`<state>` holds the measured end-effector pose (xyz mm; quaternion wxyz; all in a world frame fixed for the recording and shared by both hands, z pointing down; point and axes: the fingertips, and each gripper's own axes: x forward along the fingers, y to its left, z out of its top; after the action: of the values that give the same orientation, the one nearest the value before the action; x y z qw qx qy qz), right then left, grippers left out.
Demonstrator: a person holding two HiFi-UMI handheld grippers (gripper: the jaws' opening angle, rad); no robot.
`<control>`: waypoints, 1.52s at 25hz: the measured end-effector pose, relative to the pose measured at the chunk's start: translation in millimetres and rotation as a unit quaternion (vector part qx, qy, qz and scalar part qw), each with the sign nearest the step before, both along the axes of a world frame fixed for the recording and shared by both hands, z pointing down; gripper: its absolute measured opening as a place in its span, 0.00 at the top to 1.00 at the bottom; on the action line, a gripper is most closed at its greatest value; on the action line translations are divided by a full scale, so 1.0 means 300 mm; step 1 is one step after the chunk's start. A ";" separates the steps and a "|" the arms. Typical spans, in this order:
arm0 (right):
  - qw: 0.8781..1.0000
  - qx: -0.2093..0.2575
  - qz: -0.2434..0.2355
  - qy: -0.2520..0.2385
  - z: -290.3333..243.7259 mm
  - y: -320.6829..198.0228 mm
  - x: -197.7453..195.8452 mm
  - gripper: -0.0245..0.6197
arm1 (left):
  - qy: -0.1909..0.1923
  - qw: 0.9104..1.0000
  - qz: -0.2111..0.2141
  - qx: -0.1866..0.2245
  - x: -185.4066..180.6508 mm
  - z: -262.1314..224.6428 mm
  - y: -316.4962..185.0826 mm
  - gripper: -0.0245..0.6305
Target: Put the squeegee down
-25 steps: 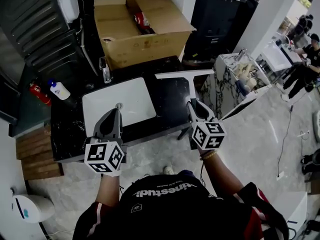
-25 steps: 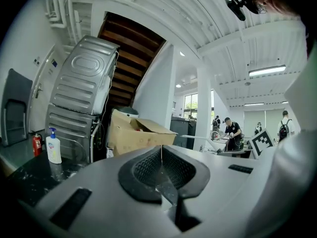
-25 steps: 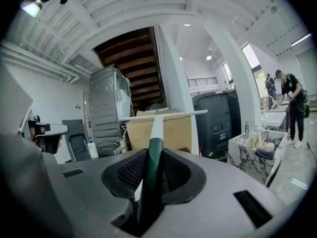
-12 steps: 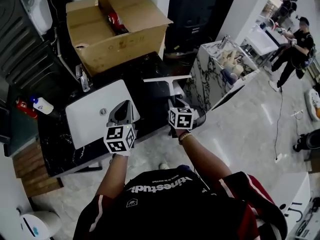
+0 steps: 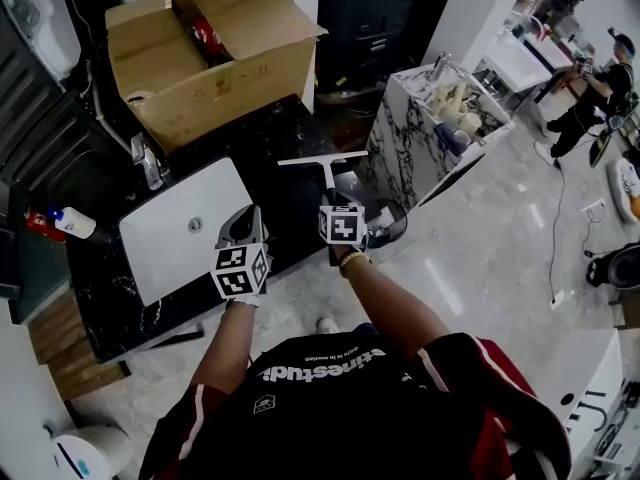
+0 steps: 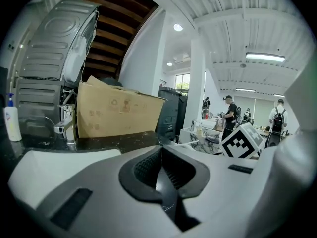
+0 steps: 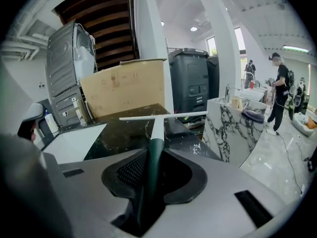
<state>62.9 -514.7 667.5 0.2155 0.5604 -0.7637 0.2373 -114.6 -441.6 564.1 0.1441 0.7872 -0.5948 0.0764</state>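
Observation:
The squeegee (image 5: 323,164) has a white blade and neck and a dark green handle (image 7: 152,155). My right gripper (image 5: 334,208) is shut on that handle, and the blade (image 7: 163,116) hangs crosswise just above the black marble counter (image 5: 290,128), right of the sink. In the right gripper view the handle runs straight out between the pads (image 7: 130,171). My left gripper (image 5: 245,226) hovers over the front edge of the white sink (image 5: 160,238). Its jaws are shut with nothing between them, as the left gripper view (image 6: 161,168) shows.
A big open cardboard box (image 5: 215,53) stands at the back of the counter, with a chrome faucet (image 5: 148,163) behind the sink and a soap bottle (image 5: 70,223) at the left. A marble-patterned unit (image 5: 430,128) stands to the right. People stand far off at the right.
Both grippers have come down and forward over the counter. The squeegee went with the right gripper and now hangs lower, close above the black top.

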 end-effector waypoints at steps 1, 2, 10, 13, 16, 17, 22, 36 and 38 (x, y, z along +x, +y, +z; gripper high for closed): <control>1.000 0.004 -0.004 0.003 -0.003 -0.009 0.000 0.77 | 0.001 1.000 -0.002 0.000 -0.009 -0.006 0.000 0.94; 1.000 0.007 -0.007 0.003 -0.005 -0.017 0.000 0.77 | 0.003 1.000 -0.005 -0.001 -0.021 -0.010 0.001 0.94; 0.998 0.048 -0.023 -0.022 -0.123 -0.036 0.007 0.71 | 0.008 1.000 -0.027 0.013 -0.105 -0.086 0.065 0.94; 0.994 0.096 -0.037 -0.042 -0.267 -0.012 -0.008 0.71 | 0.012 0.999 -0.041 0.027 -0.158 -0.142 0.104 0.94; 0.984 0.153 -0.063 -0.069 -0.460 0.041 -0.056 0.72 | 0.013 0.997 -0.053 0.046 -0.212 -0.224 0.159 0.94; 0.979 0.172 -0.075 -0.080 -0.529 0.066 -0.081 0.73 | 0.010 0.997 -0.055 0.054 -0.230 -0.257 0.181 0.94; 0.943 0.272 -0.146 -0.123 -0.870 0.240 -0.235 0.78 | -0.017 0.993 -0.064 0.095 -0.322 -0.433 0.303 0.94; 0.885 0.299 -0.297 -0.198 -1.120 0.599 -0.626 0.90 | -0.017 0.969 -0.192 0.157 -0.684 -0.656 0.667 0.94; 0.891 0.288 -0.292 -0.194 -1.088 0.595 -0.636 0.90 | -0.026 0.968 -0.193 0.159 -0.691 -0.668 0.670 0.94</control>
<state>-127.9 -336.2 341.0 -0.0484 0.2928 -0.9542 0.0378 -321.9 -240.7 363.6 0.0141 0.6680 -0.7435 -0.0281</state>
